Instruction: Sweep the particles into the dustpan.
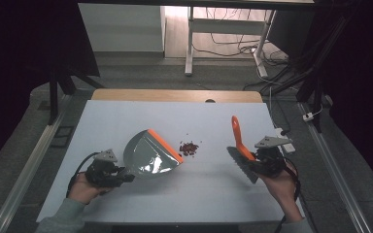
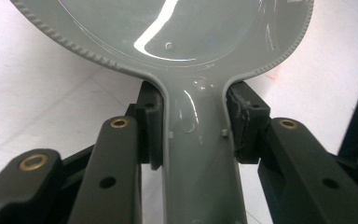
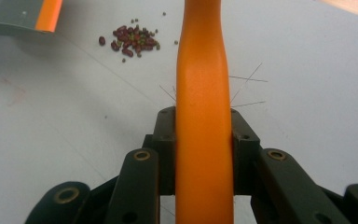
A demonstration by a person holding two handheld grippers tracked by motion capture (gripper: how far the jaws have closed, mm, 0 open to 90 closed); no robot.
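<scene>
Left tongs were clamped on the grey dustpan, right tongs gripped the orange brush, beans piled on the table between them.

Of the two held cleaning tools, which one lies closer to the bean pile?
The dustpan in the left gripper; its orange lip nearly reaches the beans, whereas the brush is farther right.

No lettering, brand, number or sign can be read anywhere here; the grey dustpan with its orange lip carries no legible mark, and its handle in the left gripper view is bare moulded plastic. The orange brush handle is plain too; the white table cover bears no print.
</scene>
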